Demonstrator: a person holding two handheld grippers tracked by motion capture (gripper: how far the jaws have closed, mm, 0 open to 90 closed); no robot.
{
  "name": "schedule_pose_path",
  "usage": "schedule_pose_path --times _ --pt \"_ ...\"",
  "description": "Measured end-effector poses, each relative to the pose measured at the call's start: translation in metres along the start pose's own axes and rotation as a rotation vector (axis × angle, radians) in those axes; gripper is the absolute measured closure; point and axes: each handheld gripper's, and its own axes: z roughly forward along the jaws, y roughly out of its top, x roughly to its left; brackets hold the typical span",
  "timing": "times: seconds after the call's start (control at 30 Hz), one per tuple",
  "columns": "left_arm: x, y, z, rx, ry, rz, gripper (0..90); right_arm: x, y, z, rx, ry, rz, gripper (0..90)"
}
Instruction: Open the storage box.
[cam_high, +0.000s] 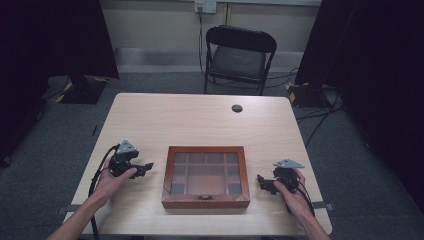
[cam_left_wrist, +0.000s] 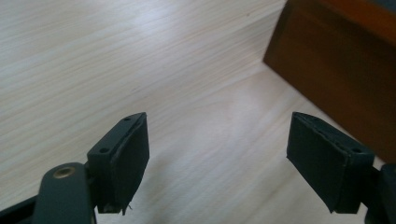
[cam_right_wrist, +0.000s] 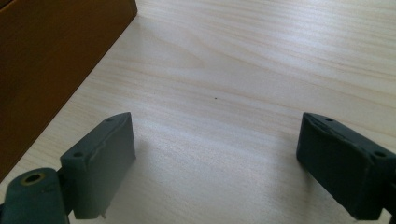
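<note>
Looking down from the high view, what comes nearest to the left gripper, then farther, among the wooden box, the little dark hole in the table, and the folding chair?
From the left gripper:
1. Wooden box, just beside it, mid-table.
2. Dark hole, toward the table's far edge.
3. Folding chair, on the floor beyond the table.

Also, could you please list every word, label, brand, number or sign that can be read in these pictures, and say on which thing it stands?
There is none to read.
Wooden box: no lettering on its frame or glass lid; the small metal clasp at its front is too small to tell.
Left gripper, right gripper: no markings visible.
Table and folding chair: plain.
</note>
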Motion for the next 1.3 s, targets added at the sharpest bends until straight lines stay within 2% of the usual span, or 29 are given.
schedule_pose_path --times 0.13,0.2,0.33,0.43,0.5,0.6,0.67,0.77,0.93,1.0,1.03,1.07,1.17,1.2,1.3 --pt "-0.009 0.011 -0.009 -0.058 -0.013 -0.002 22.8 0.0 0.0 0.0 0.0 0.0 0.0 10.8" --pt "-0.015 0.015 -0.013 -0.081 -0.027 0.012 22.9 0.0 0.0 0.0 0.0 0.001 -0.001 10.8" --pt "-0.027 0.022 -0.017 -0.109 -0.035 0.057 21.9 0.0 0.0 0.0 0.0 0.001 -0.001 10.8" --pt "-0.03 0.025 -0.019 -0.12 -0.044 0.061 22.0 0.0 0.0 0.0 0.0 0.001 -0.001 10.8" --pt "-0.037 0.029 -0.022 -0.142 -0.076 0.063 23.2 0.0 0.0 0.0 0.0 0.001 -0.001 10.8" --pt "-0.045 0.034 -0.026 -0.147 -0.098 0.089 24.6 0.0 0.0 0.0 0.0 0.001 -0.002 10.8" --pt "-0.05 0.036 -0.027 -0.151 -0.121 0.083 27.1 0.0 0.0 0.0 0.0 0.001 -0.001 10.8" --pt "-0.056 0.039 -0.028 -0.119 -0.168 0.08 29.1 0.0 0.0 0.0 -0.001 0.003 -0.003 10.8" --pt "-0.065 0.043 -0.03 -0.123 -0.205 0.09 32.3 -0.001 0.0 0.0 -0.002 0.007 -0.007 10.7" --pt "-0.072 0.046 -0.03 -0.121 -0.237 0.092 33.4 -0.001 0.0 0.0 -0.002 0.007 -0.007 10.7" --pt "-0.072 0.046 -0.03 -0.121 -0.237 0.092 33.6 -0.001 0.0 0.0 -0.002 0.007 -0.007 10.7" --pt "-0.077 0.047 -0.03 -0.121 -0.263 0.084 33.6 -0.001 0.0 0.0 -0.001 0.006 -0.006 10.7" --pt "-0.083 0.05 -0.029 -0.13 -0.271 0.09 33.5 -0.001 0.0 0.0 -0.002 0.006 -0.007 10.7" --pt "-0.086 0.05 -0.028 -0.13 -0.307 0.068 33.5 -0.001 0.0 0.0 -0.001 0.006 -0.006 10.7" --pt "-0.093 0.053 -0.028 -0.124 -0.351 0.081 37.1 -0.001 0.0 0.0 -0.001 0.006 -0.006 10.7"
